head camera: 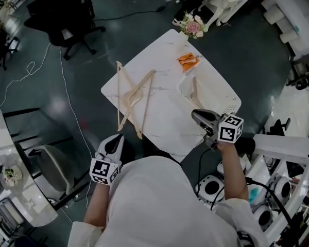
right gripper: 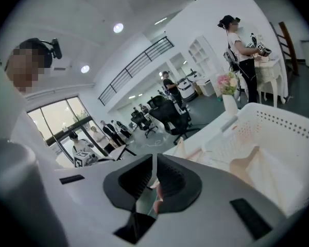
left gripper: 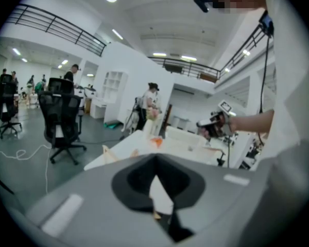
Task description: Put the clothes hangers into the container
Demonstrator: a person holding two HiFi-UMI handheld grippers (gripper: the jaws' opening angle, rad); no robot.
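Wooden hanger (head camera: 195,91) in container (head camera: 230,105), just beyond right claw (head camera: 194,113).

Left gripper (head camera: 118,139) and right gripper (head camera: 195,114) point forward, slightly downward; jaws together, empty.

- In the head view, the near end of the pale wooden clothes hanger (head camera: 195,90) in the white perforated plastic container (head camera: 233,103) is hidden behind the right tool (head camera: 194,115).
- The small orange item (head camera: 188,60) on the white table (head camera: 167,115) is too small to identify.
- The table's near corner is hidden behind the person's white-clad shoulder (head camera: 159,189).
- In the right gripper view, the container runs off the right edge.
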